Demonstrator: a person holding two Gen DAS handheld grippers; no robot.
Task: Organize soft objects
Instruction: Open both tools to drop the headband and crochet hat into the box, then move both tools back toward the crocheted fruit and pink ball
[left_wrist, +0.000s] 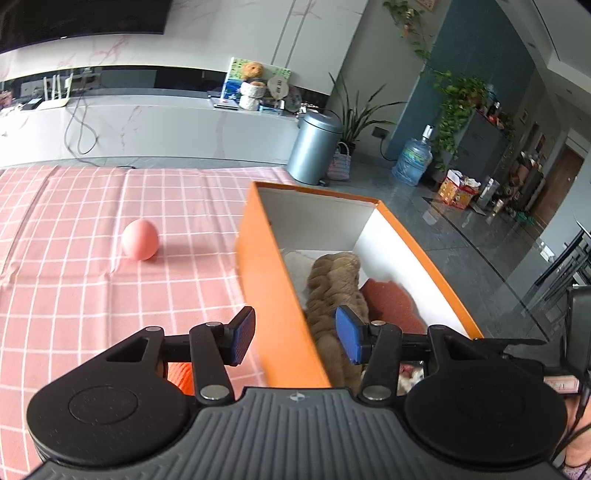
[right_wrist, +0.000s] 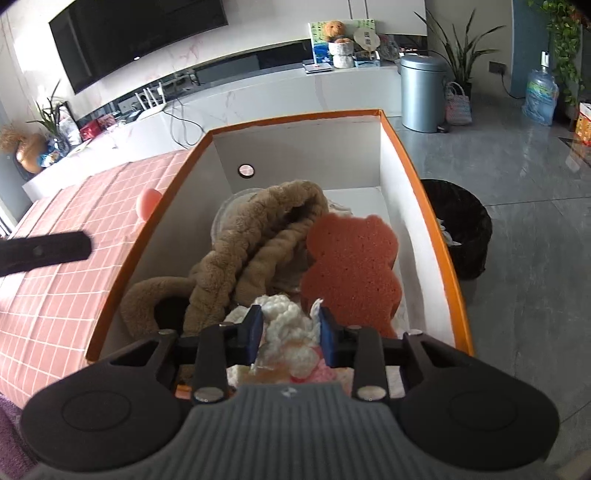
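Observation:
An orange box (left_wrist: 266, 280) with white inner walls stands at the right edge of the pink checked cloth. In the box (right_wrist: 436, 229) lie a brown plush piece (right_wrist: 251, 258), a reddish bear-shaped sponge (right_wrist: 351, 266) and a white fluffy item (right_wrist: 288, 325). My right gripper (right_wrist: 291, 325) is down inside the near end, its blue pads closed against the white fluffy item. Above the box's left wall hangs my left gripper (left_wrist: 295, 332), open and empty, with the brown plush (left_wrist: 332, 284) beyond its right pad. A pink egg-shaped ball (left_wrist: 140, 240) rests on the cloth, left of the box.
The table under the pink checked cloth (left_wrist: 74, 295) stretches left of the box. A black waste bin (right_wrist: 461, 229) stands on the floor right beside the box. Farther back are a grey pedal bin (left_wrist: 317, 147), a water bottle (left_wrist: 412, 158) and a long white cabinet.

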